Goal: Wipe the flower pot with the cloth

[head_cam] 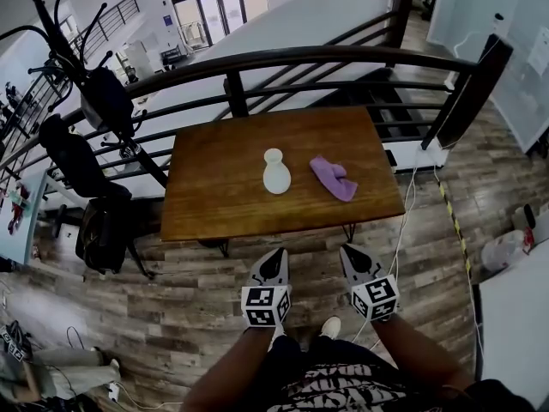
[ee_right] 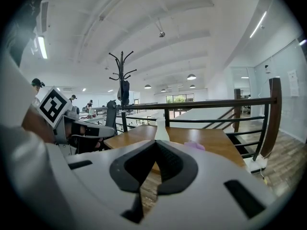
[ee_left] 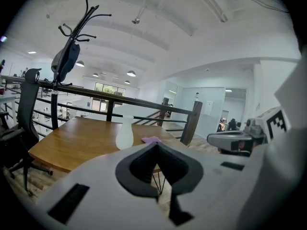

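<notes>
Well ahead of your left fingers (head_cam: 273, 269) and right fingers (head_cam: 354, 260), both pressed together and empty: flower pot (head_cam: 276, 172) upright on table (head_cam: 214, 200), cloth (head_cam: 333, 178) near it; pinch the limp cloth mid-bunch, pot likely smooth, tippy, fragile.

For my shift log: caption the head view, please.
Left gripper and right gripper, both shut, short of the wooden table with white flower pot beside purple cloth.
</notes>
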### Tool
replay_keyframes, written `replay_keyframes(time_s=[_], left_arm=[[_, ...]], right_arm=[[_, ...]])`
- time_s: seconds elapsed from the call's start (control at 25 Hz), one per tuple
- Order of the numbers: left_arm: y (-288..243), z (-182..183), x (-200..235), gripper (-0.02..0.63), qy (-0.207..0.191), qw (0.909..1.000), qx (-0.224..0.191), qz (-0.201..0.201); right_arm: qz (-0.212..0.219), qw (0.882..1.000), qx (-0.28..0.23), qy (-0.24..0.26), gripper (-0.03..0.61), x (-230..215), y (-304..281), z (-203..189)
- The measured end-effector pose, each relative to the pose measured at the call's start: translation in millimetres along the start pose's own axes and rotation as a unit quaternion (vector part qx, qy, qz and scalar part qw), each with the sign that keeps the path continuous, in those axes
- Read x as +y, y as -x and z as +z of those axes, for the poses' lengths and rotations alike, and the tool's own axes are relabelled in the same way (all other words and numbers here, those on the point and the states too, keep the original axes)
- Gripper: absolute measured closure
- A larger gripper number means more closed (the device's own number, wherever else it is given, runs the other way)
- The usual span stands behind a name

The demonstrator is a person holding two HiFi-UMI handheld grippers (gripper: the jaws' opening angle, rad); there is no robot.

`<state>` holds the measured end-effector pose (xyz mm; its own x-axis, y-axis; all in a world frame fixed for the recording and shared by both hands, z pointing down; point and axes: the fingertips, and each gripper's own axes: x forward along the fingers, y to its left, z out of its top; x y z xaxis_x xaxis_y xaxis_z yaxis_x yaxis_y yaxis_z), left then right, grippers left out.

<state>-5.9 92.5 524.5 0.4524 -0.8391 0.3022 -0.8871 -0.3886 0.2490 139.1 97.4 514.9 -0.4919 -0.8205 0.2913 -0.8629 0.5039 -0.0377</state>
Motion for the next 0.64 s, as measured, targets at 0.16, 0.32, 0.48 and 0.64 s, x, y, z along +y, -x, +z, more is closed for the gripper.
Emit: replay_keyframes(time_s=[0.16, 0.32, 0.48, 0.64], left_arm=[[0.7, 1.3, 2.4, 0.614, 0.000, 1.0000, -0.003, 0.002], [1.8, 0.9, 3.4, 0.614, -0.001, 1.0000, -0.003, 0.003], [4.7, 1.6, -0.9, 0.614, -0.003, 1.0000, -0.003, 0.004], [8.3, 3.3, -4.2, 0.614, -0.005, 1.0000, -0.002, 0.003]], right_arm=[[0.001, 1.000, -0.002, 0.000, 0.580, 0.4, -1.0, -0.1], [0.002, 1.000, -0.003, 0.000, 0.580, 1.4, -2.3, -0.1], [0.004, 1.000, -0.004, 0.000, 0.580, 1.5, 1.7, 0.8], [0.005, 1.000, -0.004, 0.001, 0.580, 2.5, 6.1, 3.1]])
